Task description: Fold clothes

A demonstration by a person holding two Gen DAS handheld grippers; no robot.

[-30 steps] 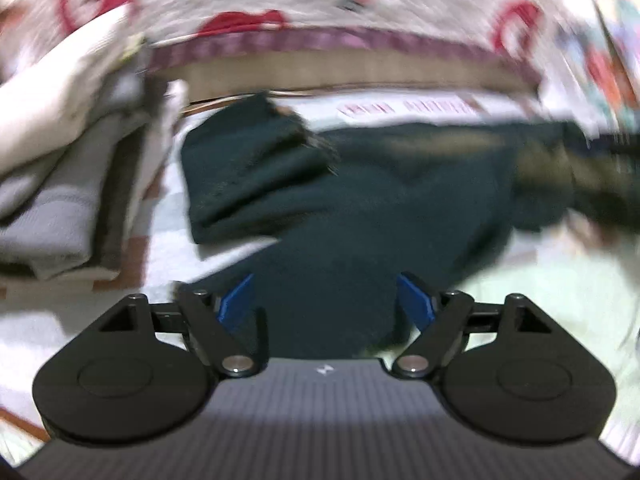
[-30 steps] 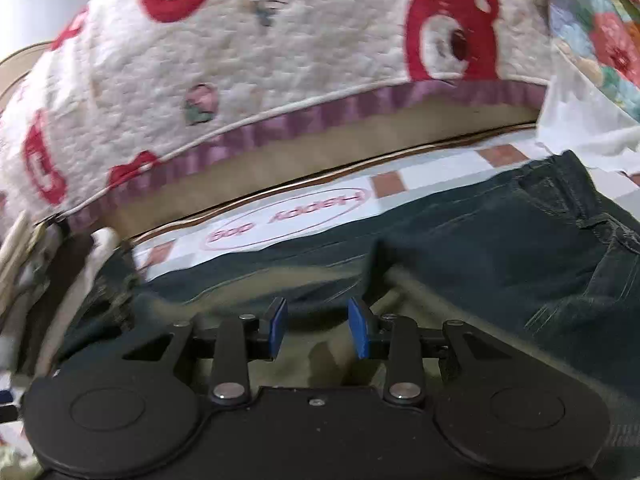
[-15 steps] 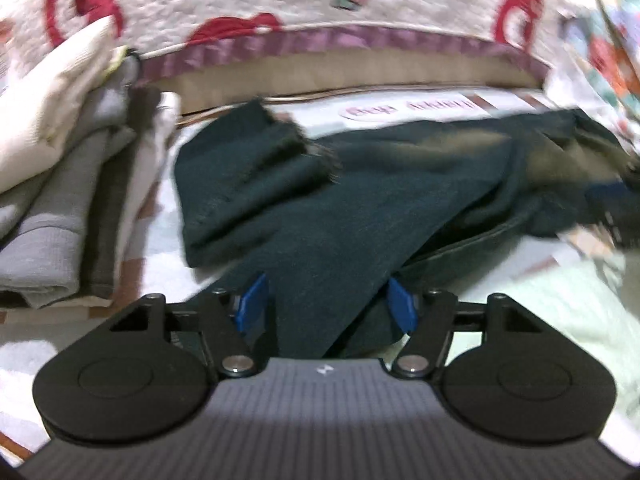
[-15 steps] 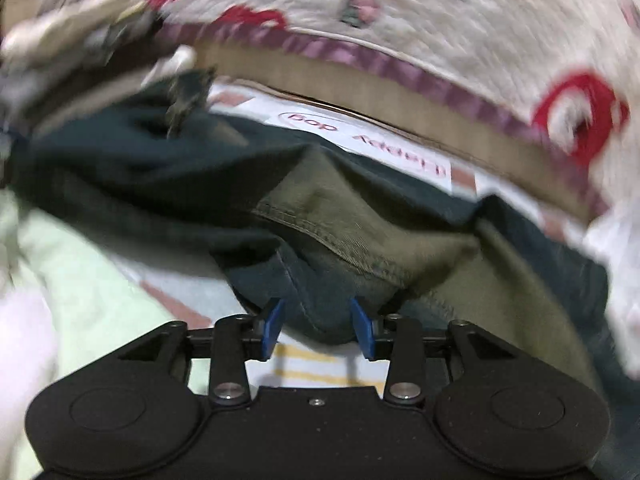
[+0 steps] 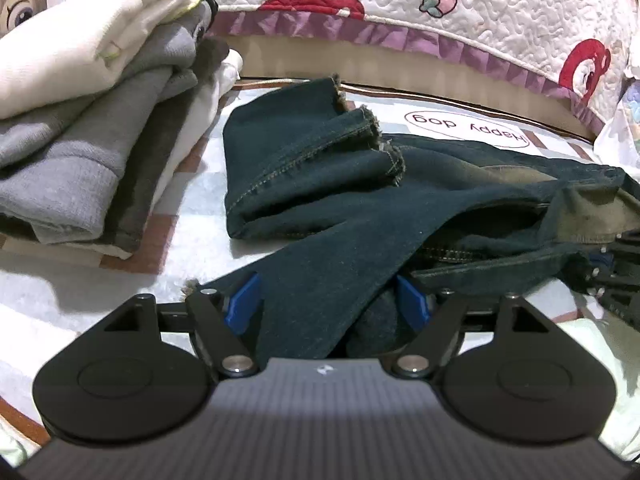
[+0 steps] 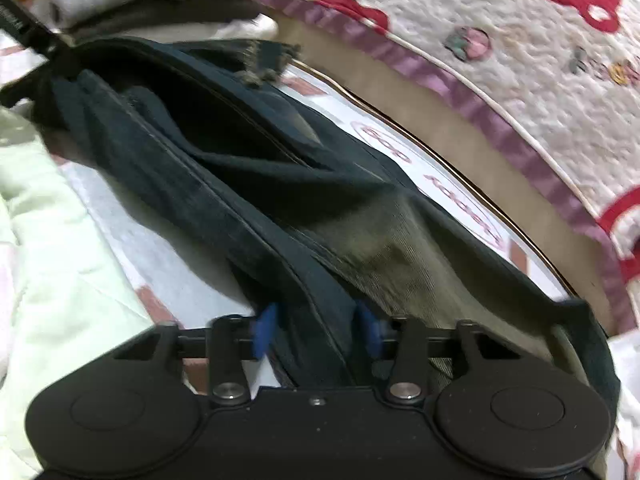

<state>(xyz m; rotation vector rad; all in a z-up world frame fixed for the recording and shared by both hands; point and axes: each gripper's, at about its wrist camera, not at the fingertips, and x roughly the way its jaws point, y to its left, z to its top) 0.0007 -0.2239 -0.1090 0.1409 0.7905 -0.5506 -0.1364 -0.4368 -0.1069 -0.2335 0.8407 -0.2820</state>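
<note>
A pair of dark blue jeans (image 5: pixel 344 184) lies crumpled on the patterned bed sheet (image 5: pixel 200 216), its frayed leg hems toward the far left. My left gripper (image 5: pixel 326 304) has its blue pads wide apart around a bunched fold of the jeans. My right gripper (image 6: pixel 316 328) has its pads against the waistband end of the jeans (image 6: pixel 280 184), whose olive inner lining shows. The right gripper's black body shows at the right edge of the left wrist view (image 5: pixel 616 272).
A stack of folded white and grey clothes (image 5: pixel 92 128) sits at the left. A quilted blanket with red prints (image 5: pixel 460 12) rises along the back. A pale green cloth (image 6: pixel 48 248) lies near the front.
The right gripper swung left and carried the waistband end across toward the left gripper. The left gripper's pads moved a little closer around the denim fold.
</note>
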